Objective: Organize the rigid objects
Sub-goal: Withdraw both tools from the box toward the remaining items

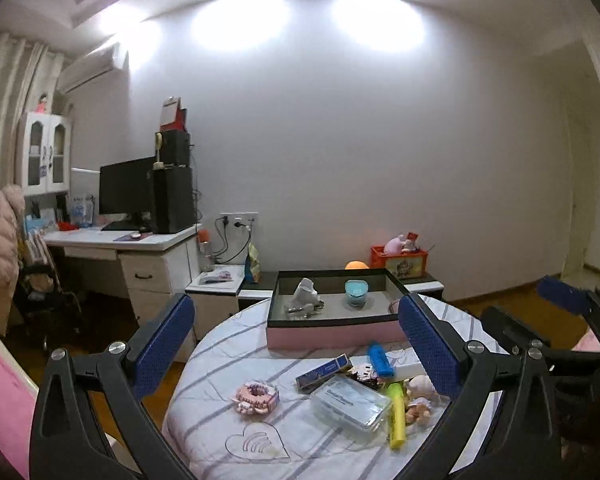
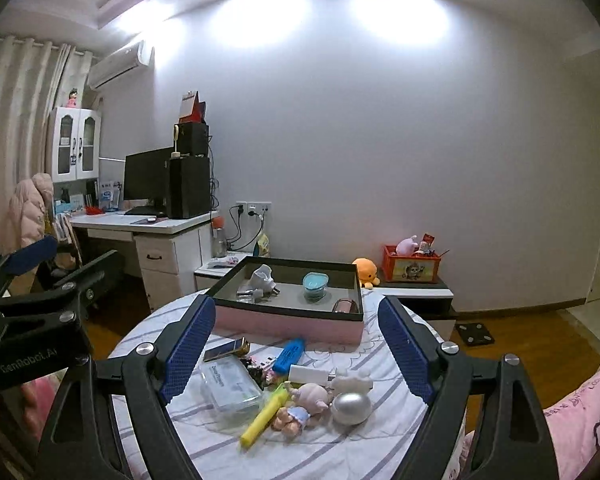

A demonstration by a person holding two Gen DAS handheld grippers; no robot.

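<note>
A bedroom with a plain white wall point(image 1: 380, 160) fills the background, and a round table under a striped cloth point(image 1: 220, 360) sits in the lower middle of both views. Loose things lie scattered on the cloth near the bottom centre: a clear plastic case point(image 1: 350, 402), a yellow marker point(image 1: 396, 416) just right of it, a blue clip-like piece point(image 1: 380, 359) above, a dark blue slim box point(image 1: 324, 370) and a pink ornament point(image 1: 256, 397) off to the left. In the right wrist view a silver egg-shaped thing point(image 2: 351, 407) and a small doll point(image 2: 296, 416) lie beside the marker.

Behind the clutter, in the centre of the frame, stands a pink tray with a dark rim point(image 1: 336, 336); inside it are a white plug point(image 1: 306, 292) and a blue cup point(image 1: 356, 292).

The left gripper point(image 1: 296, 346) hangs over the table with its blue fingers point(image 1: 164, 344) spread wide, holding and touching nothing. The right gripper point(image 2: 296, 346) is likewise spread wide and empty, its pads point(image 2: 404, 350) framing the clutter without contact. Each gripper also shows at the edge of the other's view.

At the left stand a white desk point(image 1: 140, 240) with a black monitor point(image 1: 126, 188), and at the right a red box of toys point(image 1: 400, 262).
</note>
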